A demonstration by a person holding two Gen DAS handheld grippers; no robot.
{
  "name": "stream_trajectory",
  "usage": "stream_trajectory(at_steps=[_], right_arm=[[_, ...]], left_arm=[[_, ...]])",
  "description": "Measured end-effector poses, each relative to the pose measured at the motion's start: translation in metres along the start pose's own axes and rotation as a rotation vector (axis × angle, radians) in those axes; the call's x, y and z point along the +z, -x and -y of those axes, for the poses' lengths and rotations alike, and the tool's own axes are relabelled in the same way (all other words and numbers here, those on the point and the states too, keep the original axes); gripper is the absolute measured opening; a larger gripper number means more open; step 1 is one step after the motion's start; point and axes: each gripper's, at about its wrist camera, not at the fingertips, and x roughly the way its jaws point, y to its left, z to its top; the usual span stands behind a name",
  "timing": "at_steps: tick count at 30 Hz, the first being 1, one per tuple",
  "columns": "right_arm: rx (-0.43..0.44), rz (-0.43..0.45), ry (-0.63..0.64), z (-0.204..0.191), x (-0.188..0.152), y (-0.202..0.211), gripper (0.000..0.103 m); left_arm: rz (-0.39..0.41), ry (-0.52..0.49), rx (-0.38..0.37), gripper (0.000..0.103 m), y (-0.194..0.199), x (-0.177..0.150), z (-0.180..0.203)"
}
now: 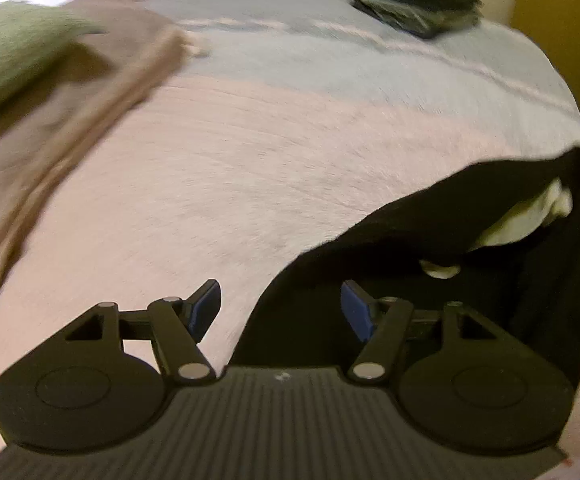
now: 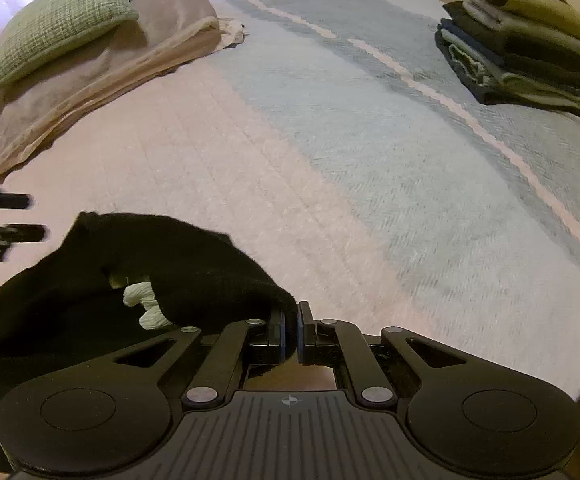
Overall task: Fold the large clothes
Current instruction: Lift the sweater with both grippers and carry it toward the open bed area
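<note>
Bed (image 2: 249, 168) bare ahead. Right hand-held gripper (image 2: 291, 334) pinches black garment (image 2: 193, 256); left hand-held gripper (image 1: 279, 312) wide — grab opposite edge, spread flat.

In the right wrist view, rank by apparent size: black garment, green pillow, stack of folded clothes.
1. black garment, though it is nearest the camera, so inflated.
2. green pillow and stack of folded clothes look alike; no ranking.
</note>
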Motion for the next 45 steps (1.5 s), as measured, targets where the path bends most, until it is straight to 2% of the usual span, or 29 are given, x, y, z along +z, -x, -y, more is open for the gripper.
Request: stream_trajectory(at_steps=[3, 6, 8, 10, 11, 14, 17, 20, 23, 26, 30, 35, 38, 41, 45], right_arm=[[0.049, -0.014, 0.044, 0.012, 0.008, -0.015, 0.001], [0.087, -0.019, 0.099, 0.024, 0.012, -0.016, 0.001], [0.108, -0.031, 0.118, 0.029, 0.011, -0.017, 0.001], [0.133, -0.047, 0.127, 0.033, 0.015, -0.021, 0.001], [0.144, -0.049, 0.137, 0.035, 0.016, -0.018, 0.001], [0.191, -0.019, 0.169, 0.037, 0.034, -0.008, 0.001], [0.237, 0.045, 0.204, 0.030, 0.054, 0.024, 0.001], [0.294, 0.154, 0.283, 0.008, 0.071, 0.070, 0.001], [0.329, 0.307, 0.370, -0.023, 0.077, 0.127, 0.001], [0.332, 0.479, 0.440, -0.055, 0.060, 0.193, 0.001], [0.319, 0.627, 0.483, -0.089, 0.018, 0.268, 0.001], [0.304, 0.725, 0.504, -0.112, -0.047, 0.350, 0.001], [0.286, 0.781, 0.548, -0.117, -0.073, 0.398, 0.001], [0.271, 0.865, 0.565, -0.116, -0.076, 0.444, 0.001], [0.245, 0.954, 0.594, -0.121, -0.053, 0.476, 0.001]], left_arm=[[-0.046, -0.133, -0.022, 0.061, -0.045, 0.008, 0.009], [-0.085, -0.174, -0.064, 0.052, -0.070, 0.010, 0.010], [-0.103, -0.151, -0.072, 0.022, -0.078, 0.012, 0.005], [-0.127, -0.103, -0.064, 0.005, -0.077, 0.014, 0.002], [-0.128, -0.074, -0.055, 0.004, -0.070, 0.016, 0.002], [-0.092, 0.012, 0.000, 0.002, -0.026, 0.023, 0.005], [-0.028, 0.062, 0.092, 0.002, 0.042, 0.030, 0.009], [0.045, 0.089, 0.209, 0.002, 0.125, 0.037, 0.012], [0.133, 0.105, 0.309, 0.001, 0.206, 0.041, 0.019], [0.239, 0.098, 0.420, 0.001, 0.290, 0.032, 0.039], [0.366, 0.111, 0.527, 0.001, 0.386, 0.002, 0.089], [0.468, 0.188, 0.571, 0.001, 0.463, -0.047, 0.158], [0.555, 0.186, 0.594, 0.001, 0.505, -0.066, 0.198], [0.617, 0.167, 0.607, 0.002, 0.548, -0.062, 0.217], [0.660, 0.153, 0.600, 0.002, 0.580, -0.032, 0.208]])
